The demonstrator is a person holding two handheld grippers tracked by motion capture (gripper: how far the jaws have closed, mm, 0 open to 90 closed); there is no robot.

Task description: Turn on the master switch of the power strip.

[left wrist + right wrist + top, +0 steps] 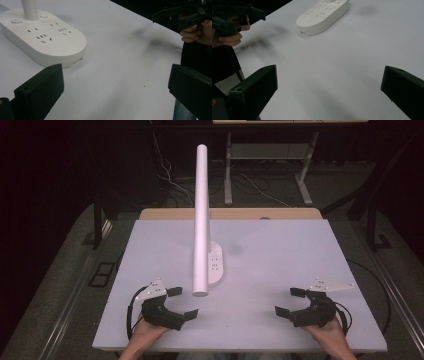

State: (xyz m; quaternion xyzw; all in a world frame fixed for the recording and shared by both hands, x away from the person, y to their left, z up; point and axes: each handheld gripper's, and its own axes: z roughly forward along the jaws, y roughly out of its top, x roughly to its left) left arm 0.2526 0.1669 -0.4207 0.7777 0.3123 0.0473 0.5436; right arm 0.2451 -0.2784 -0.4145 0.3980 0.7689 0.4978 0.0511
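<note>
Poised at the near edge of the white tabletop (280, 270), both tools sit with jaws spread wide and nothing between them. The left tool (181, 303) rests low at the near left, just near and left of a white power strip (215, 262) that lies a little left of the tabletop's centre, its long side running from near to far. A tall white tube (202, 215) rises from the strip's far end and leans toward the camera. In the left gripper view the strip (42, 36) lies just beyond the left jaw, sockets facing up, apart from it. The right tool (295, 302) waits at the near right, well apart from the strip; in the right gripper view the strip (323, 15) lies far ahead and to the left.

By the look of it, work stands at the approach stage, no contact made. A likely next move is for the left tool to ease forward and close its jaws across the strip's rounded near end or the tube's foot, while the right tool crosses the bare tabletop to help steady it.
</note>
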